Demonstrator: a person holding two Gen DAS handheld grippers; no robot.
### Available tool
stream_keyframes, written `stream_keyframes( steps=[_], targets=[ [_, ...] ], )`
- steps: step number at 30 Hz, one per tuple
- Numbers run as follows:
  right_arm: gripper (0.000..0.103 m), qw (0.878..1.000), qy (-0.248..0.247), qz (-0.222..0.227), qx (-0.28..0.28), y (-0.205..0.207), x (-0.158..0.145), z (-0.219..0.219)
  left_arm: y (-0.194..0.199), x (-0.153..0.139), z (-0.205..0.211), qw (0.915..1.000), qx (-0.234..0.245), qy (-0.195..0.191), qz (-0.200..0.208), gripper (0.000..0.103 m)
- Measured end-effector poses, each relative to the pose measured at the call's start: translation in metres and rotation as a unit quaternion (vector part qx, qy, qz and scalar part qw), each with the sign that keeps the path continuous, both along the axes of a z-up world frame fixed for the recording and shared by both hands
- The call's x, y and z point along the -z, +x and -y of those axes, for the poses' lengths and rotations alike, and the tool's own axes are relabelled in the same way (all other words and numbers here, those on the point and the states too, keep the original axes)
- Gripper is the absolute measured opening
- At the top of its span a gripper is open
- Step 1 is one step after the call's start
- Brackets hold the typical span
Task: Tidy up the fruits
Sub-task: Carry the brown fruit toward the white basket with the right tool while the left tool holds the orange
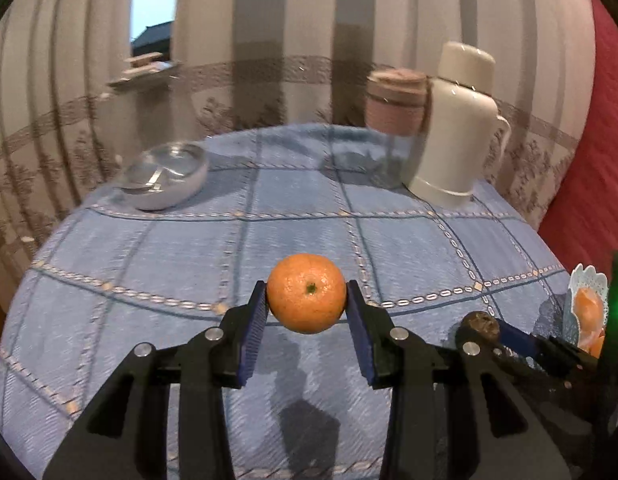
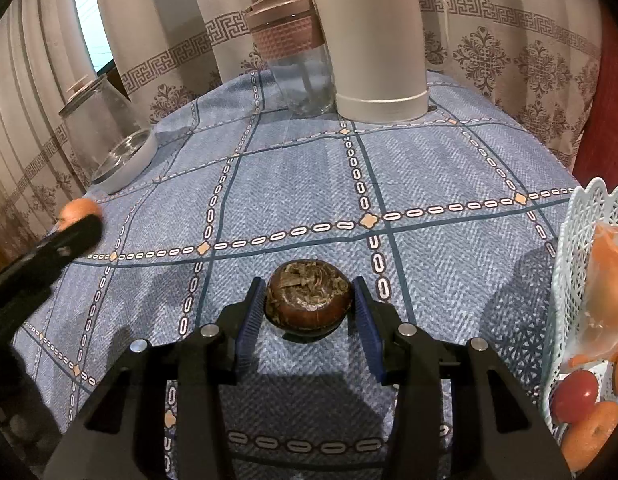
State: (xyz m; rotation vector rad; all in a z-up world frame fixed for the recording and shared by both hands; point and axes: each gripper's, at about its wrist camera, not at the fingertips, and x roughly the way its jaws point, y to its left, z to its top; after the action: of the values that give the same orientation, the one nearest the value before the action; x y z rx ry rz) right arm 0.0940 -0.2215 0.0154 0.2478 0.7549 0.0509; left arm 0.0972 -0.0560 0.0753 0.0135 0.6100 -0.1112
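Left gripper (image 1: pixel 307 304) clamped on a mandarin (image 1: pixel 306 293), blue pads pressed against its two sides. Fruit is off the tablecloth (image 1: pixel 237 248); its shadow falls on the cloth below it. Right gripper (image 2: pixel 309 300) closed around a dark brown, flattened round fruit (image 2: pixel 309 298) with a rough, flaky top (kind not identifiable). Pads touch its flanks; it appears to sit on or barely above the cloth, a dark shadow directly beneath it.

White lattice basket (image 2: pixel 581 240) stands at the right table edge, already holding orange fruit and one red one. Judged destination for both held pieces.

Risks:
- Mandarin is gripped across its widest part by narrow pads only; a quick swing could roll it out forward.
- The two grippers are close together in the left wrist view; both heading to the basket at once could knock them together.
- Basket is already well filled; a drop from height may bounce fruit over the rim.
- Thermos (image 2: pixel 373 48), lidded bottle (image 2: pixel 295 52) and glass jar (image 2: pixel 109 136) stand at the far side, well apart from the likely path.

Orientation: mandarin's stem scar faces the camera, so its short axis runs along the fingers. Brown fruit lies flat, rough face up; short axis about vertical.
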Motion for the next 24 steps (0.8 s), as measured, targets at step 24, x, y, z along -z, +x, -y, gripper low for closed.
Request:
stream_keyframes(
  steps=[24],
  targets=[
    [0.046, 0.999, -0.016, 0.042, 0.01, -0.036, -0.022, -0.008, -0.059, 0.005, -0.052, 0.9979, -0.056, -0.021, 0.023, 0.04]
  ],
)
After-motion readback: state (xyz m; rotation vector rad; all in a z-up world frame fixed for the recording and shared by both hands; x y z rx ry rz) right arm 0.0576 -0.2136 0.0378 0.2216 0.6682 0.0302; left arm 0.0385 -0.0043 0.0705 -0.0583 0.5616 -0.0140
